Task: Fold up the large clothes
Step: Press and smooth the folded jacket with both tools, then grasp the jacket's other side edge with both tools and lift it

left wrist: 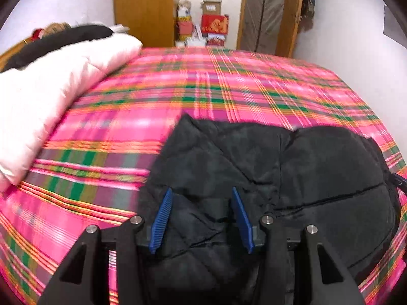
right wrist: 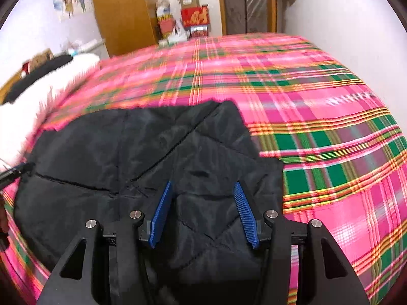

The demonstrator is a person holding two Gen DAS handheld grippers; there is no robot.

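Two hand-held grippers hang over a bed spread with a bright pink plaid sheet crossed by green, yellow and orange stripes. On it lies the black quilted padded jacket, bunched toward the near edge and folded over on itself, diamond stitching showing. The left gripper has its blue ribbed fingers standing apart over the jacket's left part; whether the fabric passing between them is pinched I cannot tell. The right gripper sits over the jacket's right part with its jaws likewise apart and black cloth between the pads, and again a grip cannot be made out.

Along the bed's left side a puffy white quilted garment is heaped, with another dark piece of clothing resting on top of it. Beyond the bed stands a tall wooden wardrobe, then a stack of red and brown cardboard boxes against the white wall, and a wood-framed door to their right. A cartoon poster of children is stuck on the left wall.
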